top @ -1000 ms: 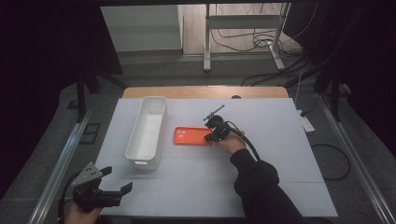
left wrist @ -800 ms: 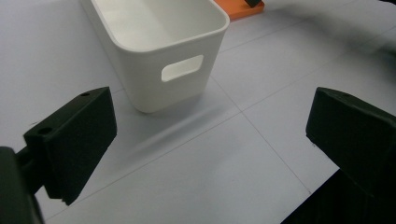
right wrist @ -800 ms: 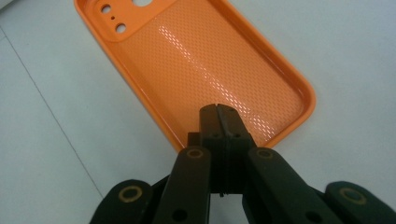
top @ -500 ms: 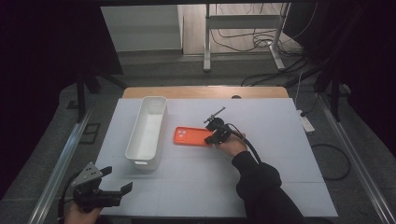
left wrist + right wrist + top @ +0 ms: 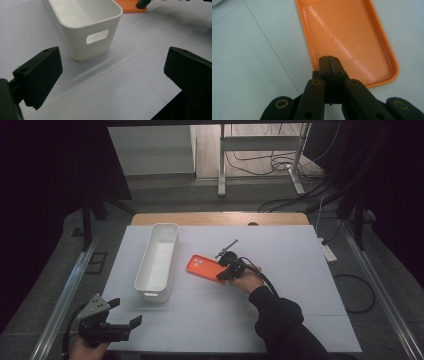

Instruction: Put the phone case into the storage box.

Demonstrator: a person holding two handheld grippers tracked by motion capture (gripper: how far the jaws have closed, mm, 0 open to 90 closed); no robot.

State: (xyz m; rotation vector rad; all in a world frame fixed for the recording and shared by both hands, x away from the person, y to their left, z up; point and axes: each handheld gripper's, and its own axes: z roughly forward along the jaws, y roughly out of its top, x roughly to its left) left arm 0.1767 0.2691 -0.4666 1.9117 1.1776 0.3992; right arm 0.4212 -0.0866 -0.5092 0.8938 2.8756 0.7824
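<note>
Orange phone case (image 5: 205, 268) lies flat near the middle of the high view, on the white table (image 5: 300, 285), just right of a long white bin (image 5: 159, 260) that runs from the upper middle down toward the lower left of the tabletop. At the far lower left of that view, the left gripper (image 5: 125, 315) rests near the table's front edge in a hand (image 5: 85, 350), with a grey three-cornered plate (image 5: 95, 306) on top and its jaws spread wide apart with nothing between them. In the left gripper view those two black jaws stand at the lower left and lower right of the frame, bare table between them; the bin (image 5: 87, 25) fills the upper left with its handle cut-out facing the camera, and a corner of the case (image 5: 130, 8) peeks in at the top edge, well apart from this gripper. Moving right in the high view, the right gripper (image 5: 223, 276) sits at the right end of the case, held in a hand (image 5: 247, 281) whose dark sleeve (image 5: 285, 325) comes up from the bottom right. In the right gripper view the case (image 5: 347, 35) fills the upper middle and right, its textured inner face up and its raised rim showing, and the right gripper (image 5: 329, 60) has its jaws pressed together at the case's near left rim; whether the rim is pinched between them I cannot tell.
</note>
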